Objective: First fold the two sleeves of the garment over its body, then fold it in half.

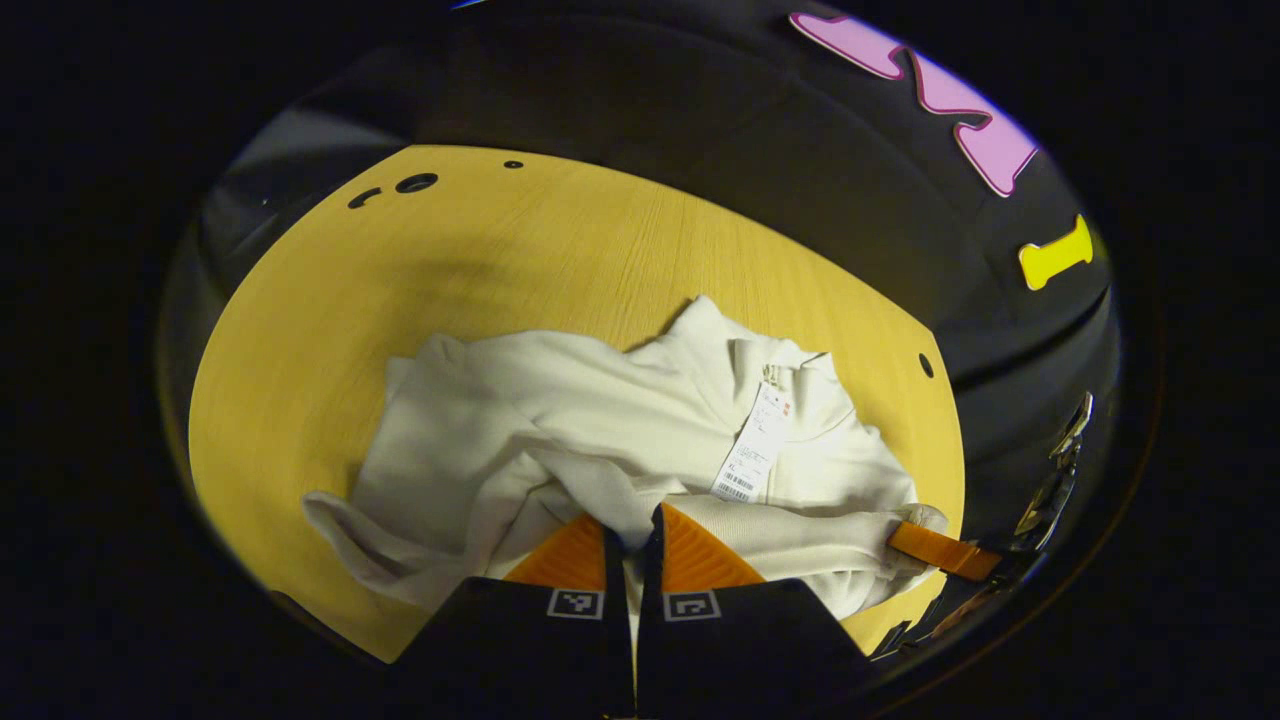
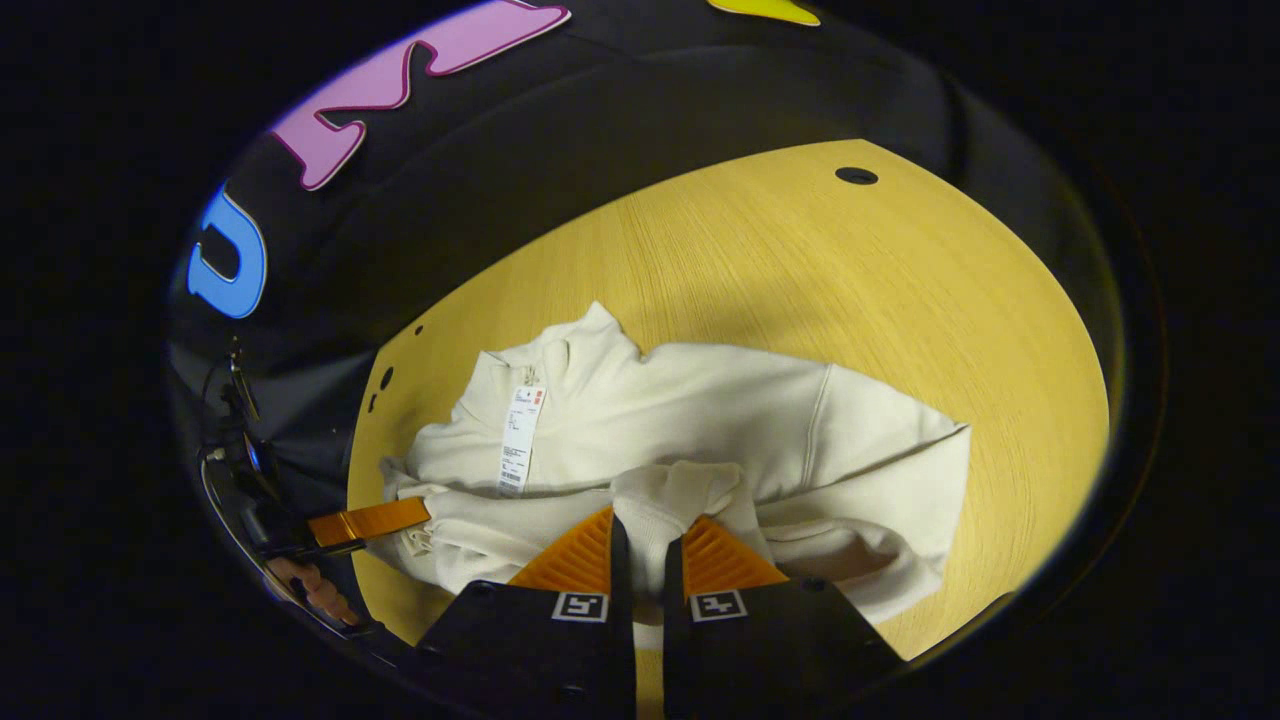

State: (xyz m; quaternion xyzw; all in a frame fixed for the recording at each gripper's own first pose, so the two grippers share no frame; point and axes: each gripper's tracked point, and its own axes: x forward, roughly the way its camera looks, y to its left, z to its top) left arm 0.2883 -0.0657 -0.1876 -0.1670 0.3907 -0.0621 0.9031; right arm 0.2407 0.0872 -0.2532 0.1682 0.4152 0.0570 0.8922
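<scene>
Left hand-held gripper [image 1: 632,545]: lower centre of the left gripper view, fingers nearly together, pinching a fold of white cloth that runs down between them.

Right hand-held gripper [image 2: 640,548]: lower centre of the right gripper view, fingers close, pinching a bunched sleeve end [image 2: 668,495] that rises between them. It also appears at the lower right of the left gripper view, at the garment's edge.

Garment [image 1: 600,430]: white high-collared top, lying directly ahead of both grippers, collar [image 1: 770,365] toward the far side, long axis running away from the grippers. Both grippers sit at its near edge, about equally close. One sleeve [image 1: 350,535] trails to the lower left of the left gripper view, crumpled. Folding judged unfinished; the coming move likely carries the held cloth forward over the body.

Hang tag [image 1: 752,445]: white, hanging from the collar across the chest.

Table [image 1: 500,250]: yellow wood grain, small dark holes near its far edge.

Room: dark booth wall behind the table.
</scene>
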